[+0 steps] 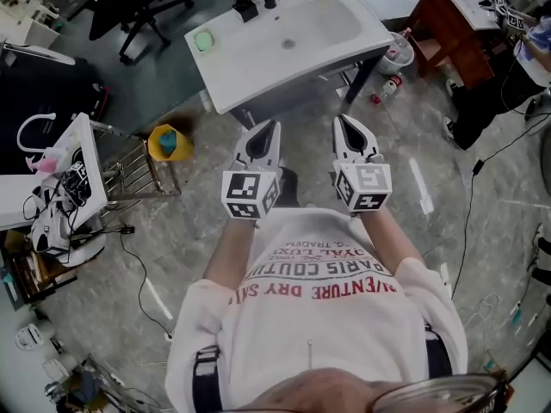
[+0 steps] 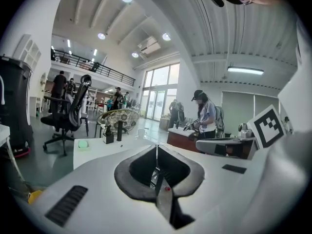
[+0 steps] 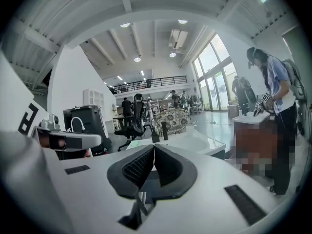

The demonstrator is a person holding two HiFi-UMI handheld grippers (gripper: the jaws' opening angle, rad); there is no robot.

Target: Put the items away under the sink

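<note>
A white sink unit point(image 1: 258, 67) stands ahead of me, with a black tap point(image 1: 245, 7) and a green soap bar point(image 1: 204, 40) on its top. On the floor to its left sits a yellow bucket point(image 1: 168, 142). By its right leg are a white pail point(image 1: 399, 55) and a red-and-white bottle point(image 1: 389, 85). My left gripper point(image 1: 274, 126) and right gripper point(image 1: 341, 120) are held side by side in front of my chest, short of the sink. Both are shut with nothing between the jaws. The left gripper view shows the sink top point(image 2: 97, 150) beyond the closed left gripper point(image 2: 156, 146).
A wire rack point(image 1: 129, 166) and a white cart with cables point(image 1: 73, 179) stand at the left. Behind the sink is a black office chair point(image 1: 142, 7). A brown desk point(image 1: 448, 15) and a person point(image 3: 275, 96) are at the right. Cables trail over the grey floor point(image 1: 482, 196).
</note>
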